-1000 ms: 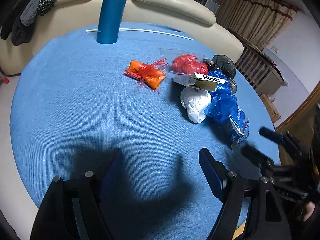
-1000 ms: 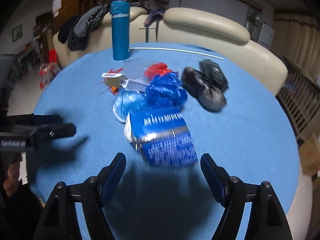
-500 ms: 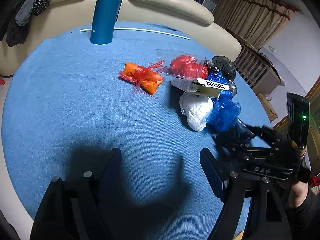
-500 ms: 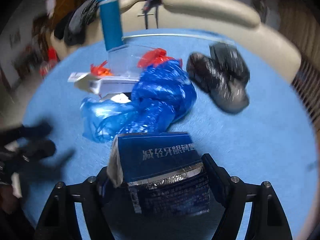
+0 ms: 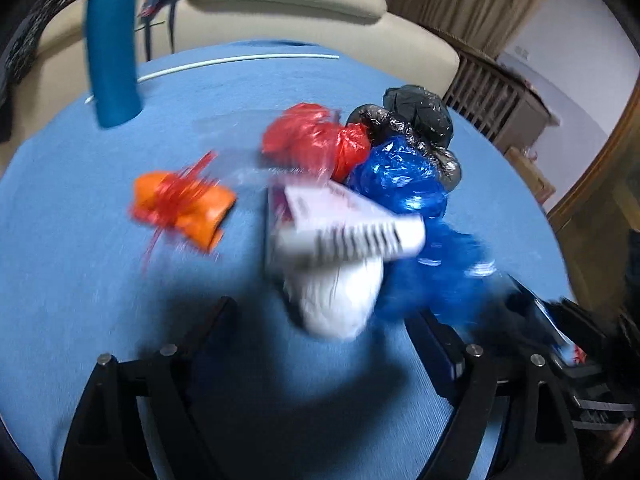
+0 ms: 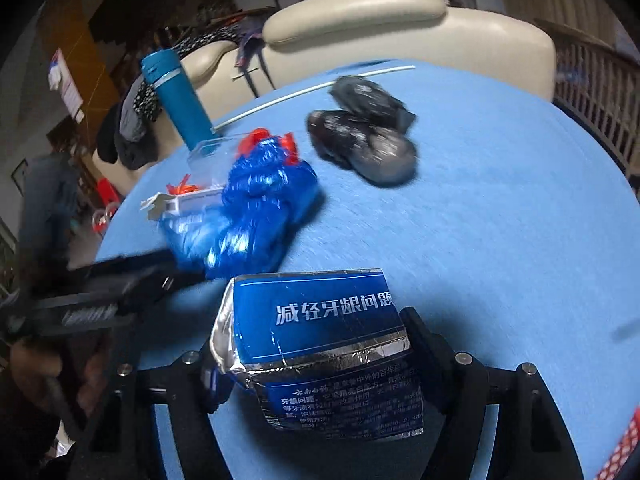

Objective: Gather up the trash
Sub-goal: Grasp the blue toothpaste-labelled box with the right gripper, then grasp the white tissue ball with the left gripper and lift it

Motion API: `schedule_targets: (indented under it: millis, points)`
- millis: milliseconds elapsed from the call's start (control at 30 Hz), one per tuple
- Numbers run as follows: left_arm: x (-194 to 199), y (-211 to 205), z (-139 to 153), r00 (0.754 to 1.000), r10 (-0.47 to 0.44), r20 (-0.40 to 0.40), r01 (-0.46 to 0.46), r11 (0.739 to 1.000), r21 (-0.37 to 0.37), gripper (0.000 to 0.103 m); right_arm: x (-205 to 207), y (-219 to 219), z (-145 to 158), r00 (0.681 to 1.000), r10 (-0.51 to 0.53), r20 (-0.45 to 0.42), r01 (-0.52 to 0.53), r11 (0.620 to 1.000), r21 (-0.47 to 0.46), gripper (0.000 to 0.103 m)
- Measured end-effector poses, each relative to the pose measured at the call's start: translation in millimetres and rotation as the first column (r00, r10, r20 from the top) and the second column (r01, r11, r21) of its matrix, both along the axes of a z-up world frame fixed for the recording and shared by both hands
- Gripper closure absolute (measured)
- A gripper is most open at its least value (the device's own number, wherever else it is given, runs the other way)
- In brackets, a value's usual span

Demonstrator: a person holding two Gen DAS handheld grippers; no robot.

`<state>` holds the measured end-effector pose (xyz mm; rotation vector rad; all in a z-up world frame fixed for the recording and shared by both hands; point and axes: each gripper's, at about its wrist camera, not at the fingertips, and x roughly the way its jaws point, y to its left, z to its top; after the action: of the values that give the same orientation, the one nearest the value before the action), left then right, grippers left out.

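While the left gripper approaches the white wad, jaws opening and empty, we see an orange wrapper at left, and red, blue and black bags farther right; nearest right, the right gripper closes around the blue carton.

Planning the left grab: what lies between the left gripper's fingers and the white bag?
Only bare blue tablecloth, in shadow, separates the left gripper from the white bag just ahead; its jaws are opening. Left wrist view shows it.
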<state>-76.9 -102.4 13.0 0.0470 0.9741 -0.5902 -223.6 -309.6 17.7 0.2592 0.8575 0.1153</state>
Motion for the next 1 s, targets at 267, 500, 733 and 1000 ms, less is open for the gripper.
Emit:
schedule_targets:
  millis: [267,500,733,1000]
  points:
    - [18.4,-2.4,2.6,0.999,-0.001,-0.043,0.0,1.0,-0.007,0.066,-18.7,-9.7,0.2,0.999,-0.048,0.003,0.047,0.998,0.04,0.027]
    - [-16.5,40.3,3.2,0.997,0.051,-0.054,-0.052,0.999,-0.017,0.066,-37.2,-1.5,7.2,0.999,-0.044,0.029,0.042,0.997,0.067,0.027]
    - [-67.1,64.5,3.9,0.996,0.082,-0.044,-0.083,0.996,-0.027,0.066,-58.2,19.8,8.9,0.999,-0.031,0.033,0.028,0.996,0.085,0.027]
    - [-94.4,64.6,14.9,0.997,0.081,-0.002,-0.081,0.995,-0.054,0.066,-93.4,25.3,20.0,0.995,-0.076,0.064,0.07,0.993,0.09,0.027]
